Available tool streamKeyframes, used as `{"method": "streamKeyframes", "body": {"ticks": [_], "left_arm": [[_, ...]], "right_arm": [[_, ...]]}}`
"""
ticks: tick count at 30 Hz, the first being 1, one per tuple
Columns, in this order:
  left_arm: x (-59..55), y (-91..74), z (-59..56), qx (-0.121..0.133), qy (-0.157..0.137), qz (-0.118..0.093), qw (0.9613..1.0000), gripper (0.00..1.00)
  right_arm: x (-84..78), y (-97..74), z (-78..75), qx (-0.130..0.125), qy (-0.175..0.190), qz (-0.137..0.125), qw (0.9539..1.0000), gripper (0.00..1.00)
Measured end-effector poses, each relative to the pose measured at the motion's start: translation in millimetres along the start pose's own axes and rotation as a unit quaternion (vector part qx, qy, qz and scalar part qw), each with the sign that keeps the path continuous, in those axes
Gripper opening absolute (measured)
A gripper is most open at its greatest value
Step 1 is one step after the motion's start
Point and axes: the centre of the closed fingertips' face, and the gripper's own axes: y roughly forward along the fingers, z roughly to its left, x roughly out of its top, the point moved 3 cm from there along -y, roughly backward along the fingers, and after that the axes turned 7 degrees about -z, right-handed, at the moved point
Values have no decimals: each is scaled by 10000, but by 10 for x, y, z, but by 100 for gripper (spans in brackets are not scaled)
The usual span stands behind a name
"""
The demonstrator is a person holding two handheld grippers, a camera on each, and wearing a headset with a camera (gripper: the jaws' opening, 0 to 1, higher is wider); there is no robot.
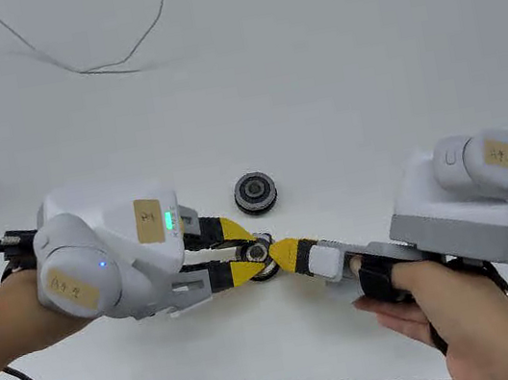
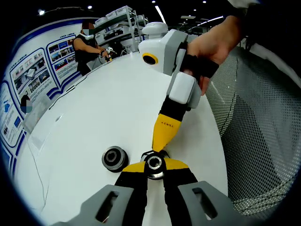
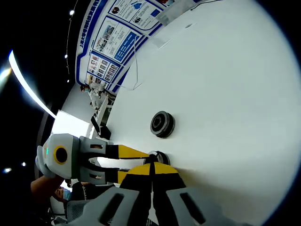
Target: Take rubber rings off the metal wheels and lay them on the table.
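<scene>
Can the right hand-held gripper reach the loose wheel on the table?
Probably yes: only bare table lies between the right hand-held gripper and the loose wheel. It is busy, though, at the held wheel.

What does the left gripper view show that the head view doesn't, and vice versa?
Left gripper view: wall posters, shelves and a person in the background. Head view: the left gripper's white body, its green light and the hand holding it. Both: the wheel clamped in the left gripper, the right gripper's shut tips at its rim, and a second wheel lying nearby.
</scene>
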Motion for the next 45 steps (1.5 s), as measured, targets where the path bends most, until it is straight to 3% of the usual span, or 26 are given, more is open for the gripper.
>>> {"method": "streamKeyframes", "body": {"ticks": [12, 23, 25, 29, 45], "left_arm": [[0, -2, -6, 20, -2, -2, 10000, 12], [20, 14, -10, 44, 57, -8, 10000, 12], [28, 24, -5, 54, 69, -3, 10000, 12], [30, 26, -4, 59, 98, 14, 9999, 12], [33, 7, -2, 198, 21, 118, 9997, 13]], "right_arm": [[-18, 7, 84, 107, -167, 28, 9998, 0], [-3, -5, 161, 291, -42, -34, 9996, 0], [2, -4, 168, 244, -165, -26, 9996, 0], [10, -25, 152, 274, 14, -63, 9996, 0], [32, -11, 64, 26, -150, -121, 9998, 1]]}}
